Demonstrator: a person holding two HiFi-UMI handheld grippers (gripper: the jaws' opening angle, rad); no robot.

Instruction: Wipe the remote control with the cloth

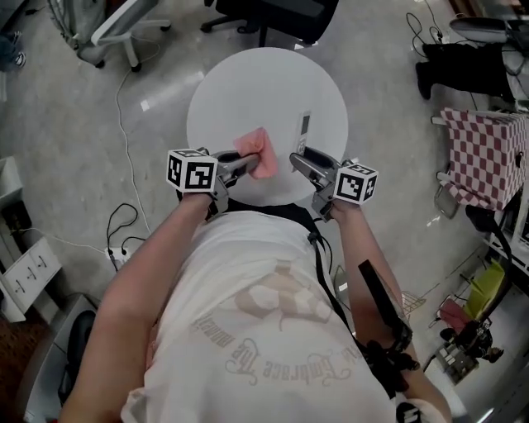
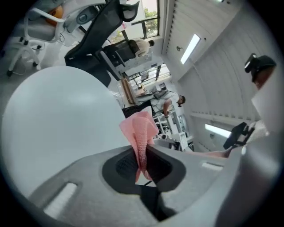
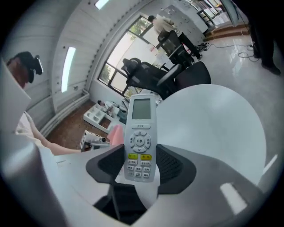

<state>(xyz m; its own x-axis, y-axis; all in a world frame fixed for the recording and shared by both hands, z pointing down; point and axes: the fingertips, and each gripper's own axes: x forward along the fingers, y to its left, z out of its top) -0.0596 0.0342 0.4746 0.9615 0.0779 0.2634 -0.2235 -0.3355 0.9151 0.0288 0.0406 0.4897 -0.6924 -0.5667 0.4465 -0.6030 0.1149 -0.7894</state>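
Head view: round white table (image 1: 207,91) in upper centre of frame, both grippers over its near edge.

Left gripper (image 1: 248,162), centre-left: jaws clenched on a pink cloth (image 1: 258,151). The cloth sticks out past the tips over the table top. Left gripper view confirms this. The left gripper (image 2: 143,155) pinches a narrow fold of the cloth (image 2: 141,133), the rest fanning out above the jaws at frame centre, with the table (image 2: 57,115) filling the left half.

Right gripper (image 1: 296,159), centre-right: grasping a slim white remote control (image 1: 303,132), which points away from the person towards the upper part of the frame, just right of the cloth. In the right gripper view the right gripper (image 3: 141,153) has both pads against the sides of the remote's lower end. The remote (image 3: 140,137) stands clear of the table (image 3: 213,119), button face and grey screen towards the camera. A patch of cloth (image 3: 116,134) shows just left of it.

Cloth and remote close together. Contact cannot be told.

Surroundings: black office chair (image 1: 273,16) at top edge, red-and-white checked fabric (image 1: 488,153) at right edge.
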